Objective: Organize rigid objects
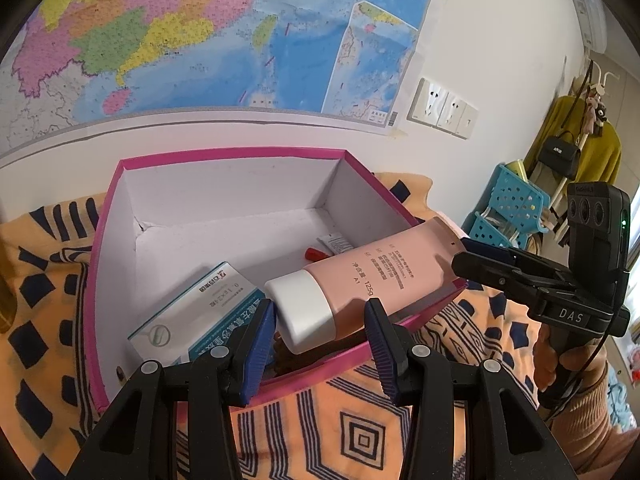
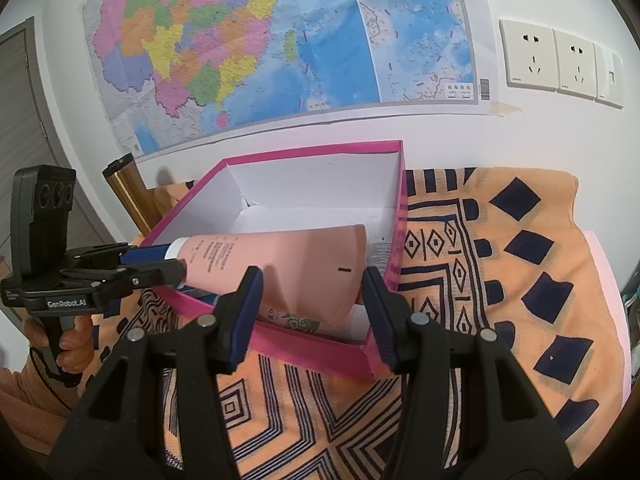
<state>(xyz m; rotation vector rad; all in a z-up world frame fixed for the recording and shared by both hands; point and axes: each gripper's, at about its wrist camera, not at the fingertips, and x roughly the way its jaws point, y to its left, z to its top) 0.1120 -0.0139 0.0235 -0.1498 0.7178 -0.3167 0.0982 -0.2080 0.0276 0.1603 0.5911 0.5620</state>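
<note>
A pink tube [image 1: 372, 276] with a white cap [image 1: 300, 308] hangs slanted over the near right rim of an open pink box [image 1: 224, 156] with a white inside. My left gripper [image 1: 322, 308] is shut on the tube's cap end, a blue pad pressed on each side. My right gripper [image 1: 464, 256] is shut on the flat tail end. In the right wrist view the pink tube [image 2: 288, 264] fills the gap of the right gripper [image 2: 311, 276], and the left gripper [image 2: 176, 260] clamps the cap at the left.
Inside the box lie a white and teal medicine carton [image 1: 192, 312] and a small red-capped tube [image 1: 328, 246]. The box stands on an orange patterned cloth [image 2: 500, 272]. A gold cylinder [image 2: 128, 192] stands at the box's left, against a wall with a map.
</note>
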